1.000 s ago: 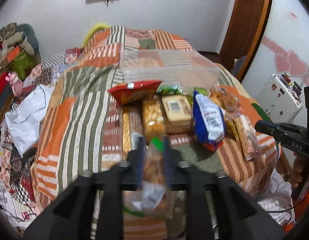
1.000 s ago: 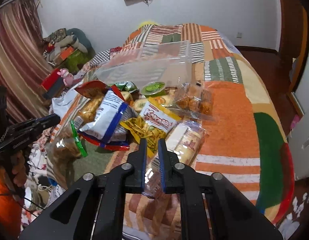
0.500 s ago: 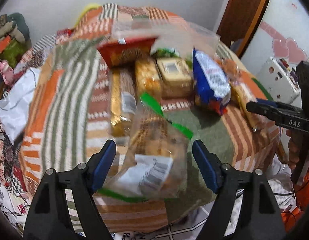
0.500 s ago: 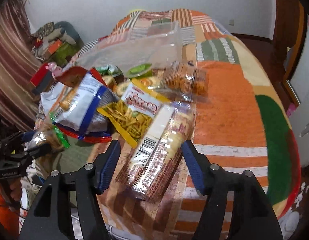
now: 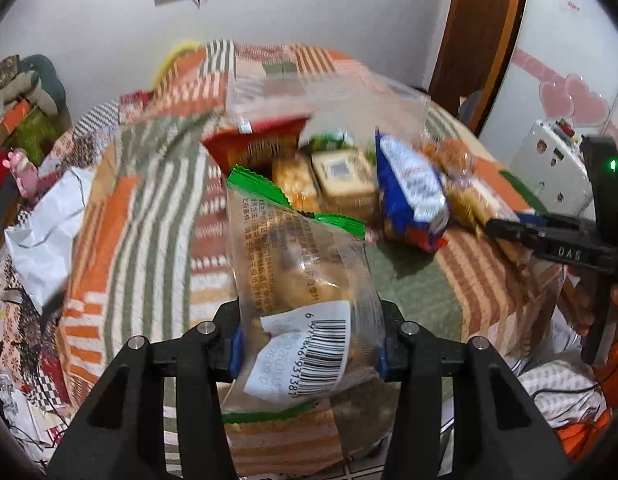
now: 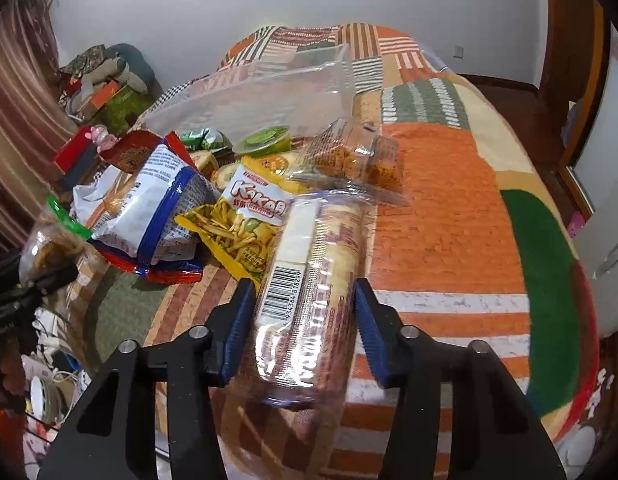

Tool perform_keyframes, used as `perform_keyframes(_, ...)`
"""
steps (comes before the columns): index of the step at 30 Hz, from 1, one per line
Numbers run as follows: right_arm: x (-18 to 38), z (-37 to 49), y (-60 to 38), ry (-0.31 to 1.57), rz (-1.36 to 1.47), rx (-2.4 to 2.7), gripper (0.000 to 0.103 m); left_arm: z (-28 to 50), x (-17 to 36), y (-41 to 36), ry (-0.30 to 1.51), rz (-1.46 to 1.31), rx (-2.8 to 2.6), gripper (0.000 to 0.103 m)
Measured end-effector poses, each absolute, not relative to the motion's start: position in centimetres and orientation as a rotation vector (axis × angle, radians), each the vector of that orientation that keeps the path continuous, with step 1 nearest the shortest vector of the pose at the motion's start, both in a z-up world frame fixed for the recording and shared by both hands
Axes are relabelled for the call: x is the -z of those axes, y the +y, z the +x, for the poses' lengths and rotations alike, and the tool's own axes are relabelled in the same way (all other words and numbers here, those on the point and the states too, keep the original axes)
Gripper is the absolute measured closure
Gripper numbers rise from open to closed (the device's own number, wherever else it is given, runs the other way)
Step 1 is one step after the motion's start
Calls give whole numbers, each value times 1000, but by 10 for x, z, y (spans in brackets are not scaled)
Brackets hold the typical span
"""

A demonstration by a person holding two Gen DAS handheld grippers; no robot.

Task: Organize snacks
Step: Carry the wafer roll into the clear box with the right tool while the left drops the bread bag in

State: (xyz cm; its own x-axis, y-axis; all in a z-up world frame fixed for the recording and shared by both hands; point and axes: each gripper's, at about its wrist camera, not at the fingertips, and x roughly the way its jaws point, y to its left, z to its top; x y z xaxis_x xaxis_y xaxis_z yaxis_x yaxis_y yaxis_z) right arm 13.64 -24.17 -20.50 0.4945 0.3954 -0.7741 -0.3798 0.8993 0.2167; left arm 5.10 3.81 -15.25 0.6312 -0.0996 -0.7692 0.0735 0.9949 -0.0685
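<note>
Left tongs (image 5: 309,344) grasp the green-edged bag (image 5: 305,280); right tongs (image 6: 305,320) grasp the biscuit roll (image 6: 309,280). Both are above the bed (image 6: 449,220). The bin (image 6: 261,96) looks empty; sorting has barely begun.

**Colours and patterns we see on the bed**

We see a bedspread (image 6: 441,200) patched in orange, green and cream stripes. The clear bag (image 5: 305,280) has green edges and a white barcode label. We note a blue-and-white packet (image 6: 149,208), a yellow snack bag (image 6: 245,224), and blue pads (image 6: 239,320) on black tools.
</note>
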Motion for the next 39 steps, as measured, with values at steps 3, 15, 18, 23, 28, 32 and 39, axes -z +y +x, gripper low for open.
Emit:
perform_keyframes(3,196,134,-245,921,26,-475,61,54,139,45,845,-56,81,56)
perform_keyframes(15,139,145,-235,733,21,-519,61,80,86,60,697,-94,54,56)
perform_keyframes(18,127,152,-229,683,17,-523,61,90,76,64,660,-92,40,56)
perform_keyframes(23,113,170,-222,621,29,-524,61,108,67,70,636,-112,33,56)
perform_keyframes(28,107,184,-215,593,34,-526,61,131,67,74,643,-132,31,56)
perform_keyframes(32,104,198,-211,587,41,-527,61,152,67,78,656,-149,35,55)
perform_keyframes(39,102,223,-202,585,44,-529,61,191,71,78,681,-136,28,55)
